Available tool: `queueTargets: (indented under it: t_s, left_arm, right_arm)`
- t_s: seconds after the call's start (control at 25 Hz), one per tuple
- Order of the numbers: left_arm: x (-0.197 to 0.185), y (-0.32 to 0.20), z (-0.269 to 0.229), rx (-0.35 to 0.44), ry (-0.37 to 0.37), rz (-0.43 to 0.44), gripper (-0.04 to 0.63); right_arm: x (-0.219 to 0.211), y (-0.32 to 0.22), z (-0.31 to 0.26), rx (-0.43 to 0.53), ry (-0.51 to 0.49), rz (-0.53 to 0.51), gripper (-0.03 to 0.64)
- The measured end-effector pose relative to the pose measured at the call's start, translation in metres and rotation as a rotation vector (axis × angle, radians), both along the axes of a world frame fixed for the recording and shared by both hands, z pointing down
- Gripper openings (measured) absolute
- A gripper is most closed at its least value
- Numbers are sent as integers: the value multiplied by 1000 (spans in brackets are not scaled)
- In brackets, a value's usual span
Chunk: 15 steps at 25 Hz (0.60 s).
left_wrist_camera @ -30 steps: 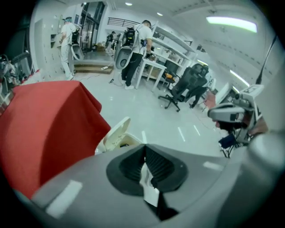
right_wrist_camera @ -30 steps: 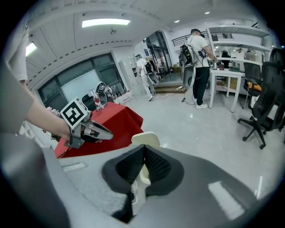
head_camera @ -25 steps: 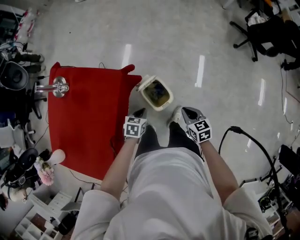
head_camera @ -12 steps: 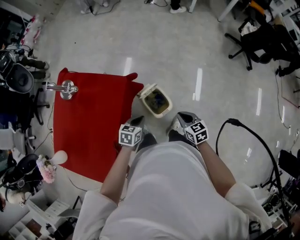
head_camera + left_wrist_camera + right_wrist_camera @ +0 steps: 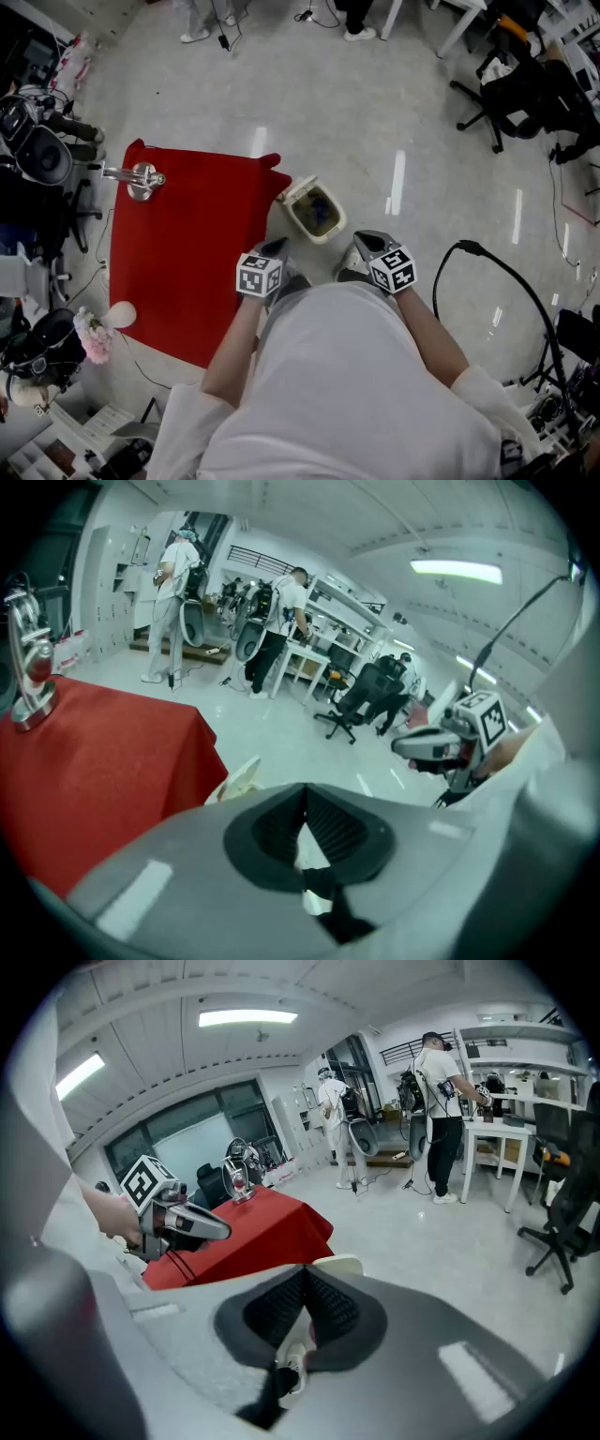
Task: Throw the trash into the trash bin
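Left gripper (image 5: pixel 276 247) and right gripper (image 5: pixel 362 240), ribbed dark pads (image 5: pixel 333 825) pressed together on nothing, hang at lower centre, probably because delivery is finished. Just above, at frame centre, the cream, rounded-rectangular plastic trash bin (image 5: pixel 293 193) stands on glossy floor (image 5: pixel 375 112) beside a matte red cloth (image 5: pixel 187 253). Dark trash (image 5: pixel 317 208) lies inside.

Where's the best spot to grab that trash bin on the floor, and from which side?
Take the bin by its near rim, coming straight down from above. It stands upright with the top open, so one jaw can go inside the thin wall and one outside; the table crowds its left side.
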<state>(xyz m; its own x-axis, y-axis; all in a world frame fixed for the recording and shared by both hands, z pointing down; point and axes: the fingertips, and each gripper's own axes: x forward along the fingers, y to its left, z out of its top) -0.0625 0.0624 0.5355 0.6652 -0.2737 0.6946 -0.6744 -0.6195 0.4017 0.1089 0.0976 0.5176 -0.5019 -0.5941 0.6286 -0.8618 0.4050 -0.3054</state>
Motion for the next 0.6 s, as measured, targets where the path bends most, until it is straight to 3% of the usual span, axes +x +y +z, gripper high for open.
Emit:
queueTargets:
  t_s: [0.6]
  left_arm:
    - [2,-2,-5,7,4,1,6]
  right_arm:
    - [1,-9,-8,16,6,-3,-2]
